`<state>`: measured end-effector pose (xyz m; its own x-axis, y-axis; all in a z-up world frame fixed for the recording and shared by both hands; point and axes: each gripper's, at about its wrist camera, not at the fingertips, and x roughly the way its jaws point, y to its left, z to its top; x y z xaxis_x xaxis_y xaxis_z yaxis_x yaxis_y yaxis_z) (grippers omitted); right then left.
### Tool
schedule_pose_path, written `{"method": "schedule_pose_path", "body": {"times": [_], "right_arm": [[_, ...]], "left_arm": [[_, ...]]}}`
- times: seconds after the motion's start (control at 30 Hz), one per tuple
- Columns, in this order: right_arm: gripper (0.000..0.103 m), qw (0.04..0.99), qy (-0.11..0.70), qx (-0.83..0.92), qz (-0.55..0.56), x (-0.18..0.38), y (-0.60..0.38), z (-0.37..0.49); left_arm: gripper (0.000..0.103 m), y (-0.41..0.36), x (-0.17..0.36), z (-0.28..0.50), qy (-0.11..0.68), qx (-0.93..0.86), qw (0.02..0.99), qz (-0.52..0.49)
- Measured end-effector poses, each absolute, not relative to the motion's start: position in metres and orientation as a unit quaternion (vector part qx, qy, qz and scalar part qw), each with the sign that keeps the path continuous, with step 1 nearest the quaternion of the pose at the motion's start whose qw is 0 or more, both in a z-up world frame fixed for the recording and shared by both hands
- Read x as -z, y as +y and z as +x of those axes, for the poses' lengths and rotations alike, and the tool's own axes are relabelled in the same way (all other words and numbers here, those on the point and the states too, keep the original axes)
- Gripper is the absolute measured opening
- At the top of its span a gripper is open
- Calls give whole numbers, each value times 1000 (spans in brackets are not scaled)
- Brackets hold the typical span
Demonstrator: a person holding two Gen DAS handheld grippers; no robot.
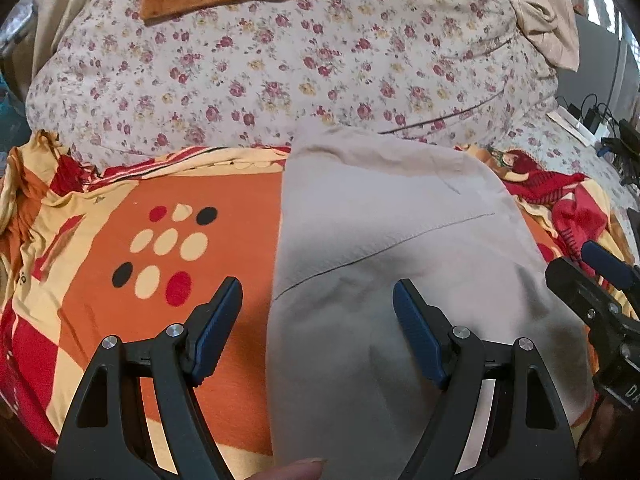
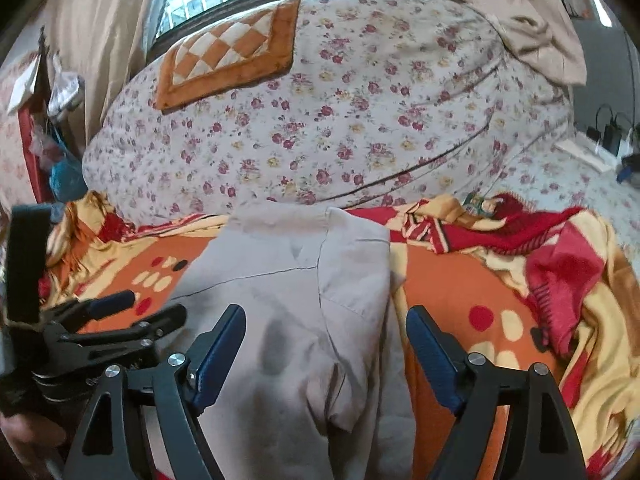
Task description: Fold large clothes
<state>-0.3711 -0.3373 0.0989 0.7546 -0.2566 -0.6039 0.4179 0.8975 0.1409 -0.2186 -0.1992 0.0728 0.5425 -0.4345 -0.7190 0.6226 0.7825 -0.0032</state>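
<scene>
A pale grey-beige garment (image 1: 380, 240) lies in a long folded strip on the orange, red and cream blanket (image 1: 160, 240). My left gripper (image 1: 318, 304) hovers open above the garment's left edge, with nothing between its blue pads. The right gripper (image 1: 600, 280) shows at the right edge of that view. In the right wrist view the same garment (image 2: 304, 300) runs away from me, one layer folded over on its right side. My right gripper (image 2: 326, 336) stands open over it, holding nothing. The left gripper (image 2: 112, 320) appears low at the left there.
A big floral quilt (image 1: 280, 68) is heaped behind the garment, with an orange checked mat (image 2: 232, 52) on top. A crumpled red cloth (image 2: 560, 272) lies on the blanket (image 2: 460, 280) at right. Cables and chargers (image 1: 592, 116) sit far right. A fingertip (image 1: 296, 470) shows at the bottom.
</scene>
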Motion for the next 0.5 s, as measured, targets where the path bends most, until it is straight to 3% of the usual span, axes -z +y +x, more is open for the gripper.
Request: {"method": "schedule_pose_path", "body": {"times": [0.5], "right_arm": [[83,925,300,184,142,-93,-338,-366]], "left_arm": [[78,-196,-71,-218,364,294,875,125]]}}
